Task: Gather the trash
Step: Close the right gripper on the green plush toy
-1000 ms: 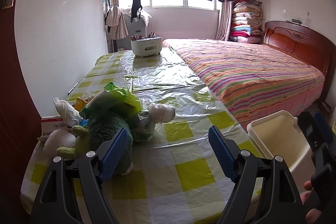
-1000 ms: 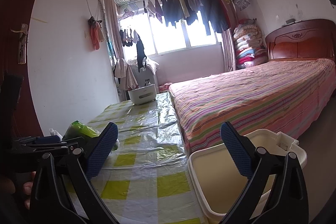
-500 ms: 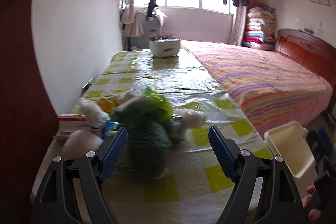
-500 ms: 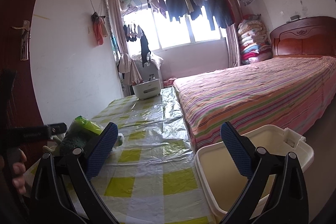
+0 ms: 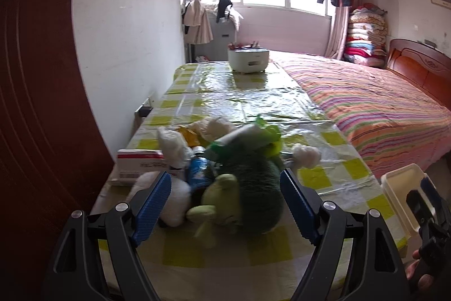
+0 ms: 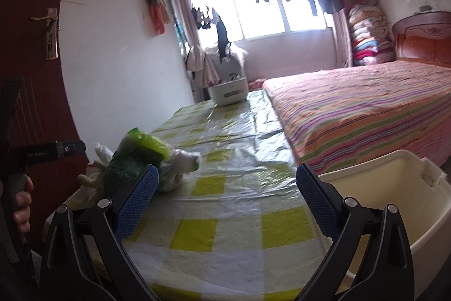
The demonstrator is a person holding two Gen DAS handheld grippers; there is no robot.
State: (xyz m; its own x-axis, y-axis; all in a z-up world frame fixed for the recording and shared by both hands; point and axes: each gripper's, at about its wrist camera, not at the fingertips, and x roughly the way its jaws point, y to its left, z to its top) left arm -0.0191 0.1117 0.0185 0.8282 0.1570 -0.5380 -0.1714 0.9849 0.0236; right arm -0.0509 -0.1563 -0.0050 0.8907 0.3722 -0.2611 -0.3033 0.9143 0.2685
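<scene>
**Green-topped trash pile sitting ahead of two open grippers, nothing picked yet**

Green plastic wrapper (image 5: 253, 136) is lying on top of the trash pile, which is clustering at the near left end of the checked table (image 5: 253, 92). Landmark: the green plush toy (image 5: 248, 191) in the middle of that pile. White crumpled tissue (image 5: 305, 155) is lying just right of the toy, a blue bottle (image 5: 197, 174) is touching its left side, a red-and-white box (image 5: 141, 162) is sitting further left, and white wads are lying beside and behind it. The cream bin (image 6: 394, 199) is standing off the table edge, well to the right of the toy.

Risks, as a guess: the toy is probably not trash, and with everything tangled a wide bite could be dragging it along into the bin. Soft wrapper and tissue could be slipping out of the pads. The bottle could be rolling off the near edge if nudged. The frame is blurring, so aim could be off.

Left gripper (image 5: 225, 202) is hanging wide open right in front of the toy, framing it, pads pressing on nothing. Right gripper (image 6: 227, 193) is also spread wide and empty, hovering over bare tablecloth right of the toy, bin just beside its right finger.
</scene>
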